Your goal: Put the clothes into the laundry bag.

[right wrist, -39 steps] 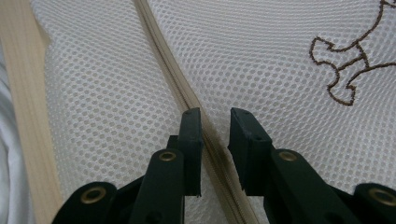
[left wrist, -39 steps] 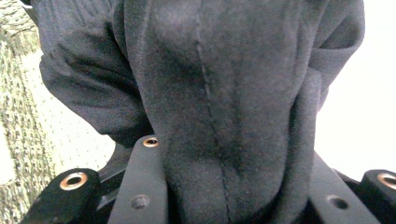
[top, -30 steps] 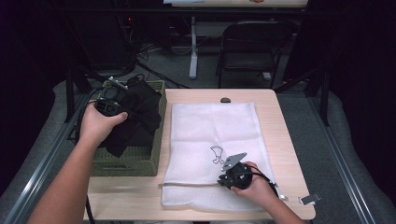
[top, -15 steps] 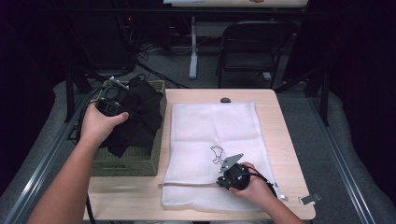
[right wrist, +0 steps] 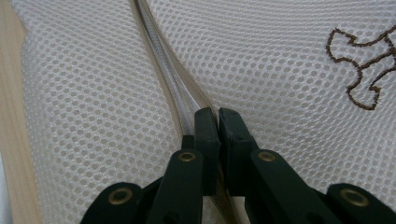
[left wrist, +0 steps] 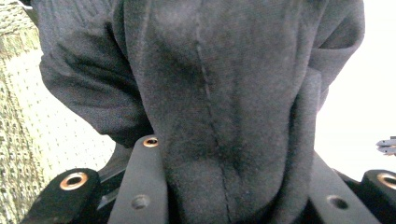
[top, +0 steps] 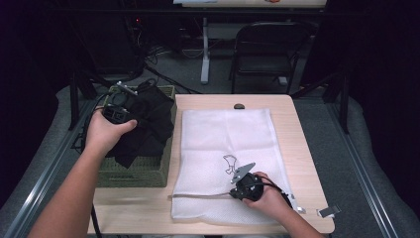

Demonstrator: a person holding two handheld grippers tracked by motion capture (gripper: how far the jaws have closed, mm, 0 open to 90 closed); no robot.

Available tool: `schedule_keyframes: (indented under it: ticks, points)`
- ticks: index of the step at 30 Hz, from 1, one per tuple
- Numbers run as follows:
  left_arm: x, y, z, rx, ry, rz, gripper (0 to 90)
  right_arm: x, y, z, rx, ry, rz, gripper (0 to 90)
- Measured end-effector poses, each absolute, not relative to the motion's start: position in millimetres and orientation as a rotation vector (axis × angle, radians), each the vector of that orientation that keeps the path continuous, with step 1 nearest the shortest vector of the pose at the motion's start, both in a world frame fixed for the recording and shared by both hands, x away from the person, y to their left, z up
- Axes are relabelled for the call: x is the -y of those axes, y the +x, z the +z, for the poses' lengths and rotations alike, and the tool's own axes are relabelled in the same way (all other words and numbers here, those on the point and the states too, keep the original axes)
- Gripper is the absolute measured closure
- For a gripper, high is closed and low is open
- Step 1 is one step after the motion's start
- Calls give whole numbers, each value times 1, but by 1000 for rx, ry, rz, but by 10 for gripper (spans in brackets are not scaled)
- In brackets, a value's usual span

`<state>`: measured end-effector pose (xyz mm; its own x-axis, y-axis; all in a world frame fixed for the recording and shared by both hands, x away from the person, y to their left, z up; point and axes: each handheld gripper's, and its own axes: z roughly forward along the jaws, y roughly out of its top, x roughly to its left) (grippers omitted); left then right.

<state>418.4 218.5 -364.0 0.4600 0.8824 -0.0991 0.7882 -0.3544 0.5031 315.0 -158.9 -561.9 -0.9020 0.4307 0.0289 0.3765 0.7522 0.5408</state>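
Observation:
A black garment [top: 148, 124] hangs bunched over a green woven basket [top: 133, 173] at the table's left. My left gripper [top: 134, 113] is shut on it, and the dark cloth [left wrist: 224, 93] fills the space between the left gripper's [left wrist: 233, 186] jaws. A white mesh laundry bag [top: 228, 139] lies flat on the table, with a brown embroidered mark [right wrist: 359, 70]. Near its front edge my right gripper [top: 236, 193] has just been closing its jaws. In the right gripper view that gripper [right wrist: 218, 119] pinches the bag's zip edge [right wrist: 163, 79], and the mesh [right wrist: 280, 60] lies around it.
The wooden table [top: 307, 148] carries a small dark round object [top: 239, 106] at its far edge and a metal clip [top: 328, 211] near the front right corner. A folding chair [top: 267, 49] stands beyond the table. Grey floor surrounds it.

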Motion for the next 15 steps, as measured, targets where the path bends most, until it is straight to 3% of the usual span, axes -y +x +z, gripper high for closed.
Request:
schedule_keyframes:
  ticks: [15]
  points:
    - [-214,415,-358,-1368,2229,262,684,161,325,-548,-2817,771,900,891]
